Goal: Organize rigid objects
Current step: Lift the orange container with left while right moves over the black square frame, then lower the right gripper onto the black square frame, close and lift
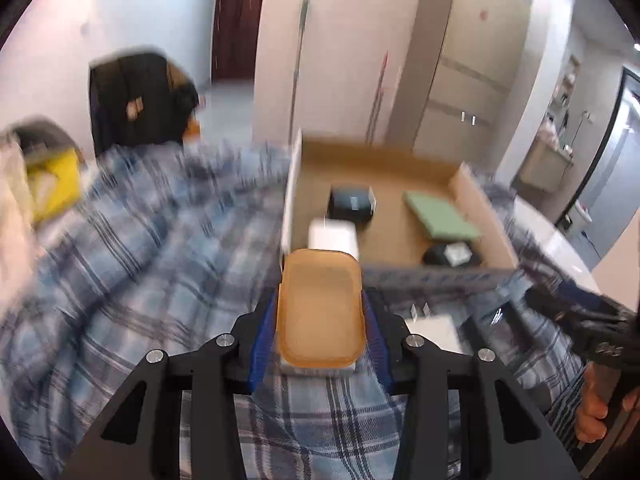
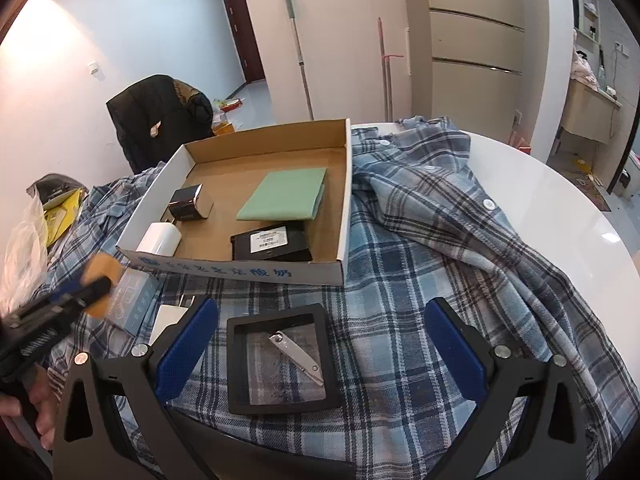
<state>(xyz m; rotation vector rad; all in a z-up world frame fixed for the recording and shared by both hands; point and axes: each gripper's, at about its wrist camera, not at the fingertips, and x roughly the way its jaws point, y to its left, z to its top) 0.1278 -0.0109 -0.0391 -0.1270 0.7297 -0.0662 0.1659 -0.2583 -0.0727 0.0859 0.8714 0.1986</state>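
The left tongs (image 1: 320,320) are clamped on an amber plastic case (image 1: 321,307), holding it off the plaid shirt (image 1: 160,248) just short of the near wall of the cardboard box (image 2: 240,270), whose floor already holds a white charger (image 2: 160,238), a green pad (image 2: 286,194) and two dark boxes. The case looks light, stiff and rather slick, so the grip across its long sides, blue pads (image 1: 262,344) flat against them, seems the sound place to hold it; squeezing harder might bow the thin shell. The left hand reaches forward and level, aimed at the box. The right tongs (image 2: 320,344) are spread wide and empty, poised low over a black frame (image 2: 280,360) with a folding knife (image 2: 298,354) lying on the shirt-covered worktop (image 2: 560,200).
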